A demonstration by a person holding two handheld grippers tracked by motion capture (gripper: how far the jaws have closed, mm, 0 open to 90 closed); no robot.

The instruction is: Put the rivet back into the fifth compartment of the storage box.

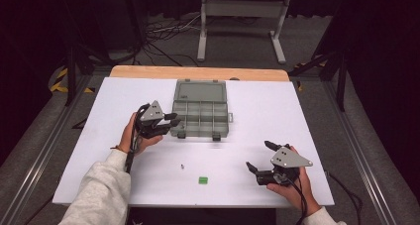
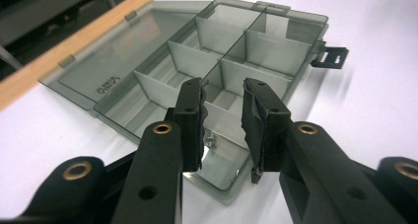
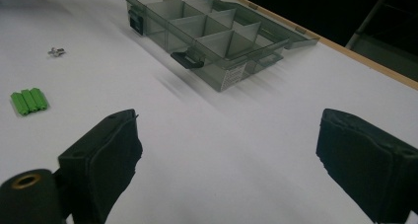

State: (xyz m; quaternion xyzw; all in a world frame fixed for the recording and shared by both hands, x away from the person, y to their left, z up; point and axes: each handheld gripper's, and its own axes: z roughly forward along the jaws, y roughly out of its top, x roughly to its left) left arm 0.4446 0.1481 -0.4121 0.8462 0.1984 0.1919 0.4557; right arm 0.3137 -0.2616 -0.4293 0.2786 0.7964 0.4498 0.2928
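A grey see-through compartment box [image 1: 200, 118] lies open at the table's middle, lid [image 1: 200, 91] folded back. My left gripper [image 1: 173, 120] hovers at the box's left end, jaws a narrow gap apart and holding nothing. In the left gripper view, the gripper [image 2: 223, 128] hangs over the box's [image 2: 268, 51] nearest compartment, where a small metal screw [image 2: 211, 141] lies. My right gripper [image 1: 258, 155] rests near the front right of the table, wide open and empty [image 3: 226, 150]. A loose screw [image 1: 183, 166] [image 3: 56, 51] and a green ribbed piece [image 1: 202, 180] [image 3: 28, 100] lie on the white table.
The box [image 3: 231, 78] has two black latches [image 3: 186, 60] on its front edge. The white tabletop [image 1: 277, 111] ends in a wooden strip [image 1: 198, 73] at the back. Cables and a metal stand [image 1: 242, 17] are on the floor beyond.
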